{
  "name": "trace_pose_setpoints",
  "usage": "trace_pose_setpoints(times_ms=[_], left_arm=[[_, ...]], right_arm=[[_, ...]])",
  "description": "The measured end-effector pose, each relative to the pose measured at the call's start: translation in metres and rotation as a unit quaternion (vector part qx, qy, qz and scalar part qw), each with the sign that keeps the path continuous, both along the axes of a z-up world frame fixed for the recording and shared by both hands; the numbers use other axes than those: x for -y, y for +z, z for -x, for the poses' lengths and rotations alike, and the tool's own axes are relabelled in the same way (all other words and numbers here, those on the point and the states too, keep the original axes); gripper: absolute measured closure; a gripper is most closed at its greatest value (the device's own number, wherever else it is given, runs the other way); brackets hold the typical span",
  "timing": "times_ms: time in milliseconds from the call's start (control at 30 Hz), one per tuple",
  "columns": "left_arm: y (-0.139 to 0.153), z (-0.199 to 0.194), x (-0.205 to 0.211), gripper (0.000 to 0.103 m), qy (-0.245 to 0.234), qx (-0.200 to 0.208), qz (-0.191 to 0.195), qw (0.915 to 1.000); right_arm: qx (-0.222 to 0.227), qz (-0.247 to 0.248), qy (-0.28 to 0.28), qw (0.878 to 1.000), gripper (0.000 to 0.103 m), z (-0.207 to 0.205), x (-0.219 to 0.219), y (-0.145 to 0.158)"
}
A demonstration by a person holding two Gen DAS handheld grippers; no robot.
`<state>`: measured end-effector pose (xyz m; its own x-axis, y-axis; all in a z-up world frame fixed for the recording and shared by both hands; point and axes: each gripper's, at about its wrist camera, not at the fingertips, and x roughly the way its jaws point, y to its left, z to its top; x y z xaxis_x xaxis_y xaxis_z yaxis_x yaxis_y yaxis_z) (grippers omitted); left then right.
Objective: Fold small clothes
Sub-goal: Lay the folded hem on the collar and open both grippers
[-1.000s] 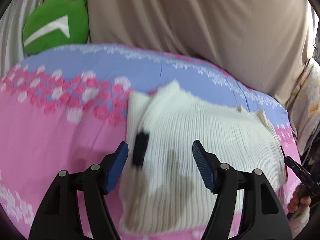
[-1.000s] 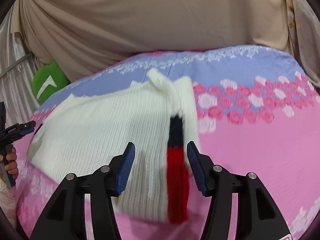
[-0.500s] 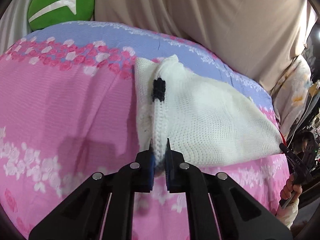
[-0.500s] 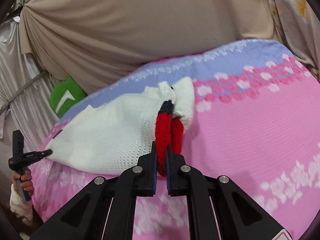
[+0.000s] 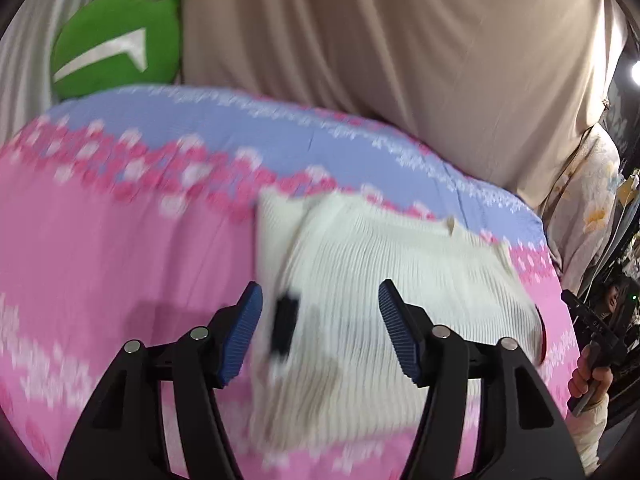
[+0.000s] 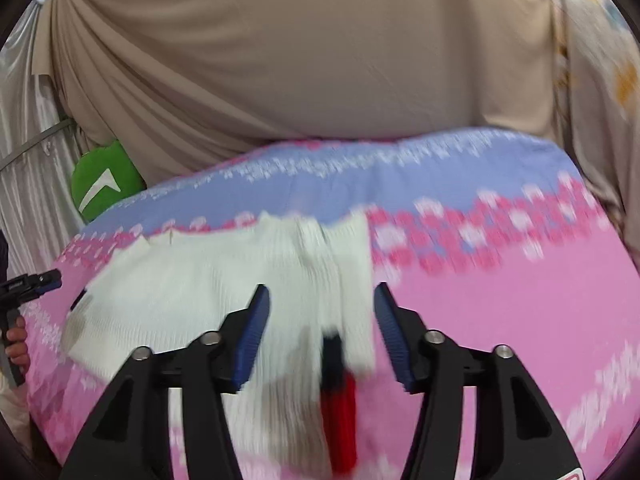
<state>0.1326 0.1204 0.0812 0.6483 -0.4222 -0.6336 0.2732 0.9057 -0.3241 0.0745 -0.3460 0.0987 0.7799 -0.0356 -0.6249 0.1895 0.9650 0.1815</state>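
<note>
A small white ribbed knit garment [image 5: 384,280] lies flat on the pink and lilac floral bedspread [image 5: 120,256]. It also shows in the right wrist view [image 6: 208,280]. Its left sleeve has a black cuff band [image 5: 285,328]. Its right sleeve ends in a black and red cuff [image 6: 338,400]. My left gripper [image 5: 320,332] is open and hovers over the left sleeve edge. My right gripper [image 6: 322,328] is open over the right sleeve, the cuff lying between and below the fingers. Both views are motion blurred.
A green cushion [image 5: 116,44] sits at the bed's far left corner against a beige draped curtain [image 5: 380,40]. A floral curtain [image 5: 588,216] hangs at the right. The other hand-held gripper shows at each view's edge [image 5: 592,328] [image 6: 24,288].
Half a second ago both grippers were shut on the sleeve ends, lifting them. Now both have opened and the sleeves lie down on the garment.
</note>
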Motion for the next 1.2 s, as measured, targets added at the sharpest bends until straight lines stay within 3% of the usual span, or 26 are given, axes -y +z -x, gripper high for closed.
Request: trace_pose_setpoints(times_ms=[67,200,233,267,300,333,367,400,467,533,600,667,767,800,833,900,967,1000,1067,1100,1200], left_arm=[[-0.004,-0.034,0.015,0.032,-0.003,-0.010,-0.003,0.9999],[-0.032,-0.093,0.045,0.033,-0.009,-0.066,-0.011,0.9977],[-0.041,-0.104,0.050,0.035,-0.009,-0.082,-0.009,0.9966],[-0.048,-0.111,0.053,0.045,-0.016,-0.094,-0.007,0.9954],[-0.054,-0.117,0.056,0.068,-0.019,-0.107,-0.009,0.9941],[-0.061,-0.121,0.058,0.083,-0.023,-0.117,-0.013,0.9928],[-0.064,-0.121,0.058,0.096,-0.026,-0.117,-0.014,0.9927],[-0.061,-0.119,0.056,0.096,-0.024,-0.107,-0.012,0.9939],[-0.041,-0.111,0.052,0.096,-0.015,-0.061,-0.011,0.9980],[-0.014,-0.101,0.042,0.096,-0.005,-0.013,0.014,0.9998],[-0.002,-0.100,0.037,0.096,0.010,0.008,0.019,0.9997],[-0.013,-0.110,0.042,0.096,0.017,-0.001,-0.009,0.9998],[-0.064,-0.134,0.058,0.096,0.024,-0.066,-0.061,0.9956],[-0.077,-0.138,0.059,0.095,0.024,-0.081,-0.058,0.9947],[-0.073,-0.135,0.058,0.095,0.032,-0.066,-0.052,0.9960],[-0.058,-0.127,0.058,0.091,0.031,-0.048,-0.049,0.9971],[-0.036,-0.107,0.058,0.091,0.051,-0.008,-0.075,0.9958],[-0.026,-0.095,0.058,0.080,0.062,0.009,-0.087,0.9942],[-0.005,-0.068,0.058,0.070,0.062,0.038,-0.090,0.9933],[0.001,-0.056,0.063,0.069,0.045,0.046,-0.086,0.9942],[-0.002,-0.017,0.101,0.069,-0.040,0.038,-0.087,0.9947]], right_arm=[[-0.009,0.009,0.009,1.000,0.037,-0.039,0.001,-0.003],[-0.065,-0.010,0.015,0.998,0.036,-0.105,0.004,-0.032],[-0.083,-0.010,0.013,0.996,0.036,-0.117,0.004,-0.042],[-0.099,-0.007,0.014,0.995,0.036,-0.126,0.004,-0.051],[-0.116,-0.005,0.010,0.993,0.048,-0.135,0.004,-0.060],[-0.124,-0.007,0.011,0.992,0.092,-0.137,0.004,-0.064],[-0.125,-0.019,0.020,0.992,0.094,-0.139,0.004,-0.066],[-0.107,-0.027,0.020,0.994,0.095,-0.136,0.004,-0.060],[-0.036,-0.038,0.023,0.998,0.096,-0.121,0.006,-0.029],[0.045,-0.067,0.025,0.996,0.096,-0.100,0.016,0.005],[0.075,-0.071,0.005,0.995,0.096,-0.094,0.028,0.019],[0.027,-0.059,-0.011,0.998,0.096,-0.112,0.041,-0.003],[-0.115,-0.062,-0.017,0.991,0.096,-0.151,0.049,-0.076],[-0.106,-0.069,-0.017,0.992,0.096,-0.150,0.048,-0.078],[-0.103,-0.061,-0.022,0.993,0.095,-0.146,0.048,-0.068],[-0.077,-0.041,-0.039,0.995,0.091,-0.133,0.043,-0.045],[-0.038,-0.003,-0.057,0.998,0.086,-0.110,0.033,-0.015],[-0.024,0.006,-0.055,0.998,0.085,-0.098,0.025,-0.003],[-0.015,0.010,-0.017,1.000,0.085,-0.079,0.002,0.011],[-0.020,0.012,0.016,1.000,0.085,-0.070,-0.021,0.012],[-0.055,0.007,0.112,0.992,0.085,-0.056,-0.092,-0.009]])
